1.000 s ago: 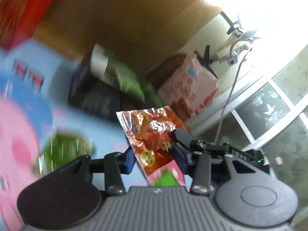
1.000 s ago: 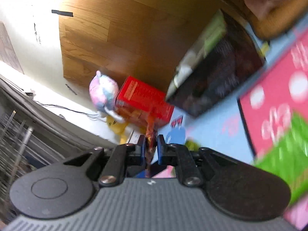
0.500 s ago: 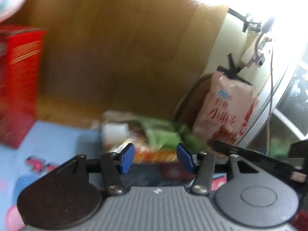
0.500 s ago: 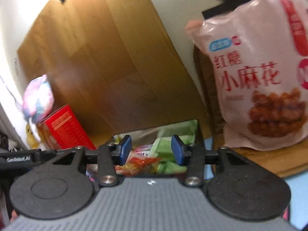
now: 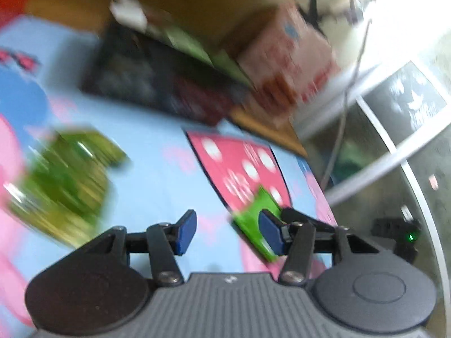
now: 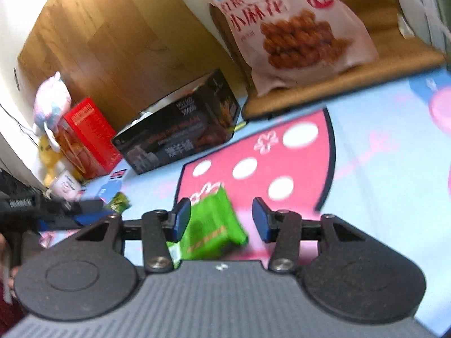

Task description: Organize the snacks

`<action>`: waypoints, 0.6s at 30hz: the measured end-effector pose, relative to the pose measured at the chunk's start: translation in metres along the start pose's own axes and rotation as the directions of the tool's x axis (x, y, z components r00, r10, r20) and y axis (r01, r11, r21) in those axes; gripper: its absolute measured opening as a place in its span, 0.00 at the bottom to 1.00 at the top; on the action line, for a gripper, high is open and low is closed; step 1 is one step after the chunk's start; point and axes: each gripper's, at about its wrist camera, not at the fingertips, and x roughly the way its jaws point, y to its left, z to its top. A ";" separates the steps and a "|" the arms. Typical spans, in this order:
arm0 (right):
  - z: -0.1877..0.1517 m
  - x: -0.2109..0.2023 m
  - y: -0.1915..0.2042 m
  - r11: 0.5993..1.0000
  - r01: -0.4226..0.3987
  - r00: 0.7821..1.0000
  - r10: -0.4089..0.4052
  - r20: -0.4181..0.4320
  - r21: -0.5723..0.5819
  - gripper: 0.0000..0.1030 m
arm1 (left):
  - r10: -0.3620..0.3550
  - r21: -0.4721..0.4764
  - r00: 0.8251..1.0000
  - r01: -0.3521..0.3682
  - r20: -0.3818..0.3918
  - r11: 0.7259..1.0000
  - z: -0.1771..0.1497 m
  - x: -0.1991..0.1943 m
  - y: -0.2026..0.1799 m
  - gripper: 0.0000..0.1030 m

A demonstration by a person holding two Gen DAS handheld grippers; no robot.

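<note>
Left gripper (image 5: pixel 227 232): jaws stand partly apart with nothing between the blue pads; bare blue mat shows in the gap. It points down at the mat.
Right gripper (image 6: pixel 221 219): jaws partly apart, not pressing on anything; the bright green snack packet (image 6: pixel 210 232) lies on the mat in the gap, nearer the left pad, though blur hides whether it touches that pad.
Bright green snack packet, left view (image 5: pixel 258 232): just beside the right pad of the left gripper, partly behind it, lying over the lower edge of the pink dotted patch.
Olive-green snack packets (image 5: pixel 60 184): on the mat to the left of the left gripper, heavily blurred; how many there are cannot be told.
Small green packet (image 6: pixel 120 201): on the mat at the left of the right view, near the other gripper's tip.
Black box (image 6: pixel 180 131): stands open at the far edge of the mat against the wooden wall, with green packets inside it.
Pink bag of twisted snacks (image 6: pixel 287 28): upright on a wooden board (image 6: pixel 338 84) to the right of the black box.
Red box (image 6: pixel 90 138): left of the black box, beside a plush toy (image 6: pixel 50 101).
Mat (image 6: pixel 380 155): light blue with pink cartoon figures and a pink white-dotted patch.
</note>
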 end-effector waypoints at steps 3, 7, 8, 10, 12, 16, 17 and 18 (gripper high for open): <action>-0.013 -0.004 0.007 0.998 -0.044 0.999 0.044 0.006 0.038 0.49 | 0.011 0.021 1.000 -0.011 -0.024 1.000 -0.015 0.013 -0.011 0.47; -0.028 -0.001 0.035 0.995 -0.095 0.995 0.093 -0.035 -0.041 0.48 | 0.023 0.005 1.000 -0.023 -0.012 1.000 -0.013 0.005 -0.011 0.47; -0.031 -0.001 0.045 0.991 -0.070 0.997 0.067 -0.030 -0.117 0.49 | 0.030 -0.002 1.000 -0.030 -0.008 1.000 -0.011 0.002 -0.009 0.47; -0.034 0.002 0.059 0.971 -0.041 0.999 0.034 -0.035 -0.236 0.51 | 0.047 -0.010 0.999 -0.047 0.000 0.999 -0.008 -0.001 -0.006 0.47; -0.035 0.006 0.067 0.954 -0.020 0.999 0.008 -0.039 -0.298 0.52 | 0.055 -0.015 0.998 -0.055 0.016 0.998 -0.003 -0.005 -0.005 0.47; -0.036 0.009 0.074 0.921 0.017 0.999 -0.034 -0.037 -0.390 0.53 | 0.040 0.000 0.999 -0.040 0.011 0.999 0.004 0.004 -0.010 0.45; -0.037 0.010 0.075 0.914 0.022 0.999 -0.039 -0.034 -0.404 0.53 | 0.032 0.000 0.999 -0.032 -0.019 0.999 0.004 0.013 -0.010 0.43; -0.040 0.008 0.074 0.907 0.027 0.999 -0.043 -0.029 -0.420 0.53 | 0.032 -0.001 0.999 -0.032 -0.031 0.999 0.001 0.021 -0.010 0.38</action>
